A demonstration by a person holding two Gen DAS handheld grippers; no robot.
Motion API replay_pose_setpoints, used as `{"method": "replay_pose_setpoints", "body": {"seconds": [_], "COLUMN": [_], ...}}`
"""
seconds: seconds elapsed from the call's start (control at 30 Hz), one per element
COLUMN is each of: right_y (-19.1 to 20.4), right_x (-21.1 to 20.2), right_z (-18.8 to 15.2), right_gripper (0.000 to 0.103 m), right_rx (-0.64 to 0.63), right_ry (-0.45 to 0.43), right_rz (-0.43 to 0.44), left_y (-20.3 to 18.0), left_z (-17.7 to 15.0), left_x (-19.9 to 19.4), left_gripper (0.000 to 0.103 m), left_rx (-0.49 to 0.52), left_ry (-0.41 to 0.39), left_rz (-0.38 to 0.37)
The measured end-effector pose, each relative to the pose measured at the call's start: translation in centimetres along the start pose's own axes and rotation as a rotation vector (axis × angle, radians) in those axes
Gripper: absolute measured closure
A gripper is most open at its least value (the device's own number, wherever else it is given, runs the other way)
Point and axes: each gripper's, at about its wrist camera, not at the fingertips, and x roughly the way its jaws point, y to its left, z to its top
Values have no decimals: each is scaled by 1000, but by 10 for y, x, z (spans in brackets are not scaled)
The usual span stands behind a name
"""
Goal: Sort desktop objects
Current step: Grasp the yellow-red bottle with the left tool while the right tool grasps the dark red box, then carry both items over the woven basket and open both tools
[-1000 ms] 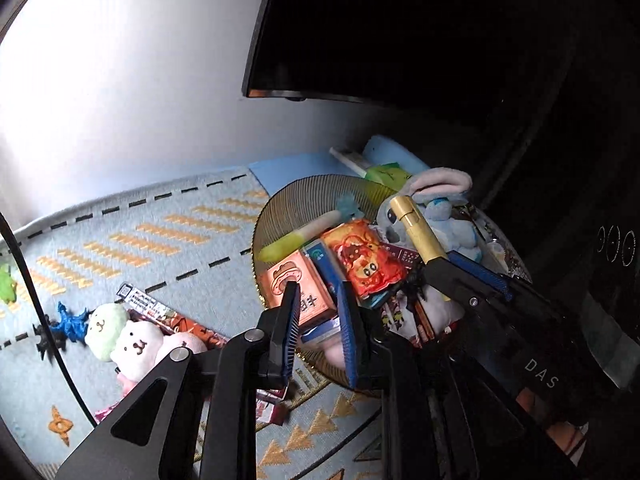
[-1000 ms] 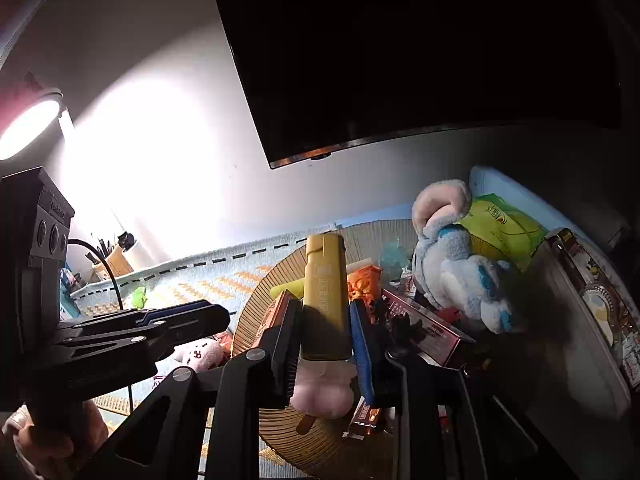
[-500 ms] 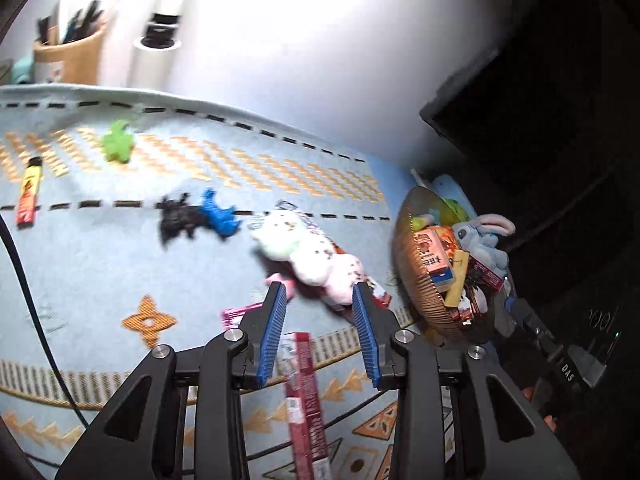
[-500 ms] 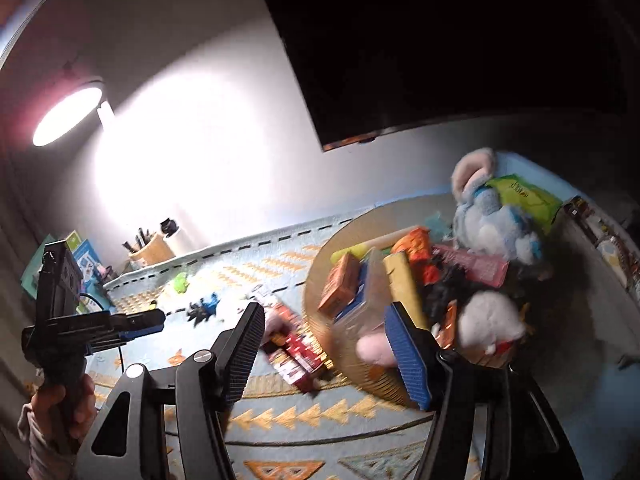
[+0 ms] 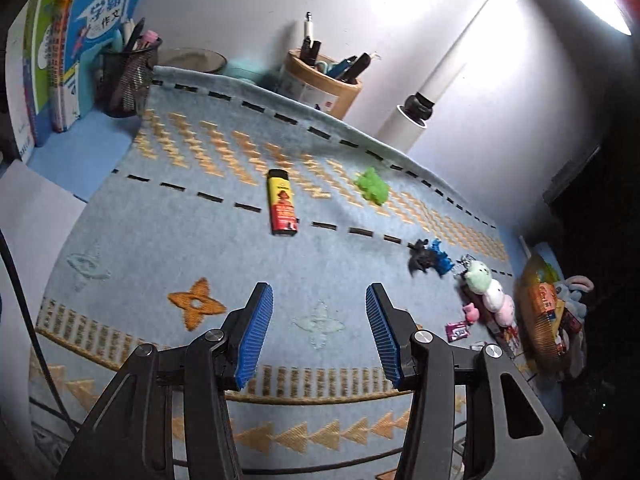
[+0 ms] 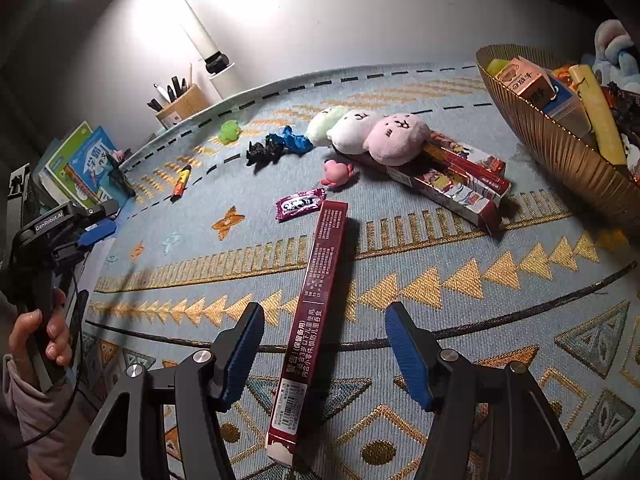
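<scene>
My left gripper (image 5: 319, 296) hovers over the blue patterned mat (image 5: 160, 240), its jaws opening with nothing between them. A yellow and red lighter (image 5: 282, 202) lies ahead of it, with a green toy (image 5: 373, 186) to its right. My right gripper (image 6: 325, 316) is open and straddles a long maroon box (image 6: 320, 300) flat on the mat; the pads stand clear of it. Beyond lie a purple candy wrapper (image 6: 300, 204), a small pink toy (image 6: 338, 172), a three-ball plush (image 6: 368, 130) and red boxes (image 6: 460, 176). The gold basket (image 6: 560, 152) at the right holds several items.
A black and blue toy (image 6: 276, 148) lies mid-mat. Pen cups (image 5: 324, 80), a mesh holder (image 5: 128, 76), books (image 5: 60, 60) and a lamp post (image 5: 416, 116) line the far edge. A hand (image 6: 40, 336) holds the left gripper at the left of the right wrist view.
My left gripper swung left from the basket to the lighter's side and widened. My right gripper dropped the yellow stick in the basket, opened, and came down over the maroon box.
</scene>
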Motion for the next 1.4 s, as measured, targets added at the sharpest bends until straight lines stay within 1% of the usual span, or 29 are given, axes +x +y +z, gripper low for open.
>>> {"method": "replay_pose_setpoints", "body": {"seconds": [0.1,0.13,0.23,0.33,0.37,0.57,0.63,0.83,0.9,0.93,0.97,1.0,1.03,1.07,1.13,1.17,1.2,1.27,1.33,1.4], "right_y": [-1,0,8,16,18,26,29,36,36,37,38,40,42,44,48,49,49,44,40,38], "right_x": [12,11,15,19,20,26,28,32,32,33,33,34,34,34,34,33,32,28,20,8], "right_z": [-2,-3,-2,-2,-2,-3,-4,-4,-4,-4,-4,-4,-4,-5,-6,-7,-7,-8,-8,-8], "right_gripper": [42,42,42,41,41,41,41,39,39,41,43,46,54,66,84,85,86,86,86,86], "right_rx": [27,24,-7,-41,-53,-96,-112,-149,-149,-153,-157,-163,-173,-183,-205,-209,-202,-168,-136,-117], "right_ry": [17,-1,-11,-22,-25,-56,-62,-59,-59,-58,-58,-57,-57,-59,-59,-57,-53,-46,-65,-93], "right_rz": [-4,-15,-58,-88,-93,-154,-175,-219,-222,-229,-241,-254,-273,-288,-276,-276,-257,-174,-126,-98], "left_y": [8,8,5,2,1,2,-3,-15,-13,-12,-12,-13,-15,-17,-17,-16,-16,-15,-18,-27], "left_z": [11,15,27,39,43,59,61,57,58,58,57,55,53,51,47,45,42,32,24,17], "left_x": [16,23,48,76,84,122,127,137,137,136,135,133,132,131,128,124,120,105,88,70], "left_gripper": [57,57,57,57,57,57,57,57,59,63,73,78,80,81,83,83,83,83,83,83], "left_rx": [27,35,75,107,113,128,164,253,245,242,249,262,280,293,285,271,257,242,240,247], "left_ry": [-2,2,16,29,35,56,35,-7,-8,-11,-12,-11,-10,-8,3,10,17,15,13,-1], "left_rz": [34,46,72,158,172,226,262,320,310,310,300,297,307,312,286,260,237,202,161,130]}}
